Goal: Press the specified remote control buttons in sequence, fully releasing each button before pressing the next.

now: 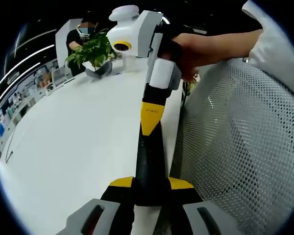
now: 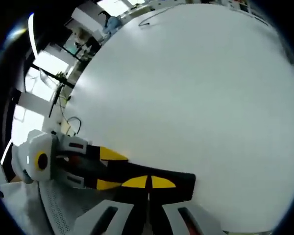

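The remote (image 1: 149, 161) is a long, slim black bar with a dull finish, held out over the edge of a smooth white table (image 1: 78, 137). The left gripper (image 1: 150, 185) has one end of it: the yellow-capped jaws are drawn in against its two long sides and pinch it there. The right gripper (image 2: 148, 182) has its jaws brought fully together with nothing between them, and the paired yellow tips lie on the remote's top face. Which button sits beneath them I cannot tell.

The left gripper view takes in more of the room. A hand (image 1: 198, 49) is wrapped around the glossy white body of the right gripper, a leafy green plant (image 1: 90, 51) stands in a grey pot at the far end of the table, and a person sits behind it. To one side is the pale, hole-dotted mesh back of a chair (image 1: 245, 147).

The right gripper view looks the other way — a wide matte tabletop, bright windows (image 2: 36, 105) beyond it, and a thin dark cable (image 2: 73, 122) looping by the table's edge.
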Action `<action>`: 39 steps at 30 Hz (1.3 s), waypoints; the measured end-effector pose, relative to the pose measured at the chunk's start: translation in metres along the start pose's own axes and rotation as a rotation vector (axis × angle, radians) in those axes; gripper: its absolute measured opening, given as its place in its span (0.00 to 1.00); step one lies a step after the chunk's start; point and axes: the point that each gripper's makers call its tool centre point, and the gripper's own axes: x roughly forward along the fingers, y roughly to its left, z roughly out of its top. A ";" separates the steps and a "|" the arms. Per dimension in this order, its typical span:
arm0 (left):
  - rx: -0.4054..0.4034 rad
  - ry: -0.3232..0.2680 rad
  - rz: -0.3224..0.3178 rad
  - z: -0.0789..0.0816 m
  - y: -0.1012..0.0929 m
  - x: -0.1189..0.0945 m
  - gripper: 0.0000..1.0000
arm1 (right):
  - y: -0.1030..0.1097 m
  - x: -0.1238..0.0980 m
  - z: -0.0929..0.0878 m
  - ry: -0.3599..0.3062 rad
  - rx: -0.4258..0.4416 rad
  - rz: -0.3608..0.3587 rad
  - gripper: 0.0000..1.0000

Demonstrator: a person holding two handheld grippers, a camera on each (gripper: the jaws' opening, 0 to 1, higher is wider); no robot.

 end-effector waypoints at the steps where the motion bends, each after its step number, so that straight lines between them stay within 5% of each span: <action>1: 0.001 0.000 0.000 0.000 0.000 0.000 0.24 | 0.000 0.001 0.001 0.011 0.020 -0.003 0.00; 17: 0.009 0.004 -0.010 0.000 0.000 0.000 0.24 | 0.011 0.016 -0.001 0.047 0.129 0.042 0.00; 39: -0.005 0.004 -0.006 0.000 0.001 0.000 0.24 | 0.007 0.017 0.002 0.033 0.110 -0.044 0.00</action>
